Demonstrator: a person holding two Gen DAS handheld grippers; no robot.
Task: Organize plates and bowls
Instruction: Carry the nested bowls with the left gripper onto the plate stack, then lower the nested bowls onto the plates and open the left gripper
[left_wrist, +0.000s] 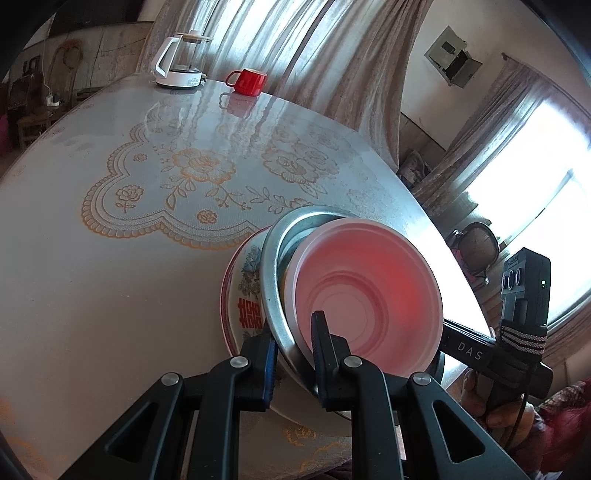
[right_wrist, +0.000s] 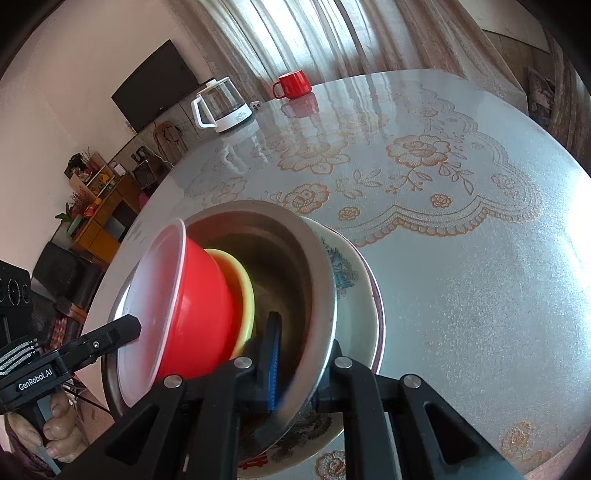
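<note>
Closest to me, my left tool (left_wrist: 293, 343) is clamped down on the rim of the steel bowl (left_wrist: 271, 273), one finger outside the wall and the other inside, with only the thin metal between the pads. My right tool (right_wrist: 301, 363) does the same on the opposite side of that rim, its blue-padded finger (right_wrist: 272, 354) inside the bowl and its partner behind the wall (I cannot see that outer pad itself). So both tools are pinched nearly shut on one and the same bowl, facing each other across it.

Just ahead of each tool, inside the steel bowl, sits a nest: a yellow bowl (right_wrist: 245, 291), then a red plastic bowl (right_wrist: 192, 295) with a pale, translucent lining. In the left view I look straight into its pink mouth. The stack leans, with its mouths tipped toward my left tool and its bottoms toward my right.

Under the steel bowl, and just beyond both tools, lies the patterned plate (left_wrist: 243, 295), which rests on the table (left_wrist: 110, 295).

What the next move turns on, as I judge it: the steel bowl spans the gap between my two tools, so they must travel together and level it, or the leaning inner bowls may slide out leftward.

Far ahead, well apart, stand a red mug (left_wrist: 248, 82) and a kettle (left_wrist: 179, 62).
</note>
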